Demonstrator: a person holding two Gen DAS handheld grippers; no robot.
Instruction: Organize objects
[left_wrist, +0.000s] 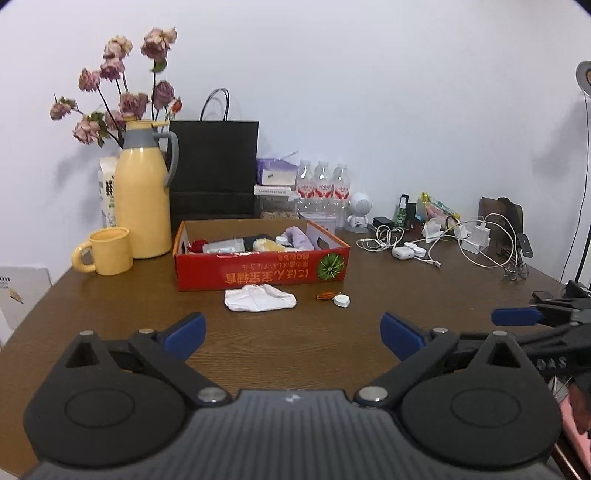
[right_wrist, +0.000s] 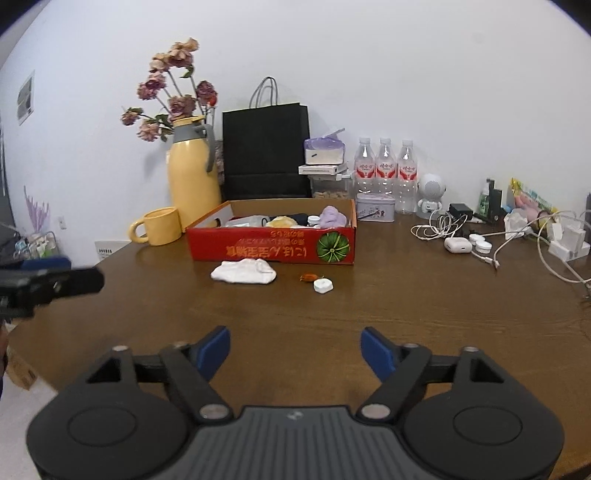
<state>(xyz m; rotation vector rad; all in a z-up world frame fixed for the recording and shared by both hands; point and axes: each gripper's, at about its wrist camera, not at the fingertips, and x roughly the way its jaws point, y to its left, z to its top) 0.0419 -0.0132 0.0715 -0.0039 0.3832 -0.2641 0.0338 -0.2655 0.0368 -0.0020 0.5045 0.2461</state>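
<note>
A red cardboard box (left_wrist: 258, 269) (right_wrist: 269, 245) stands on the brown table and holds several small things, among them a purple cloth (left_wrist: 297, 236) (right_wrist: 332, 216). In front of it lie a crumpled white cloth (left_wrist: 258, 300) (right_wrist: 243, 272), an orange wrapped candy (left_wrist: 325, 296) (right_wrist: 308, 277) and a small white round piece (left_wrist: 341, 301) (right_wrist: 323, 285). My left gripper (left_wrist: 293, 336) is open wide near the table's front, nothing between its blue pads. My right gripper (right_wrist: 295, 350) is open too and empty. Both are well short of the loose objects.
A yellow jug (left_wrist: 142, 195) (right_wrist: 192, 181) with dried flowers and a yellow mug (left_wrist: 107, 251) (right_wrist: 159, 226) stand left of the box. Behind it are a black paper bag (left_wrist: 214, 166) (right_wrist: 266, 147) and water bottles (left_wrist: 321, 184) (right_wrist: 386, 166). Cables, chargers and earbud cases (left_wrist: 402, 251) (right_wrist: 458, 244) crowd the right.
</note>
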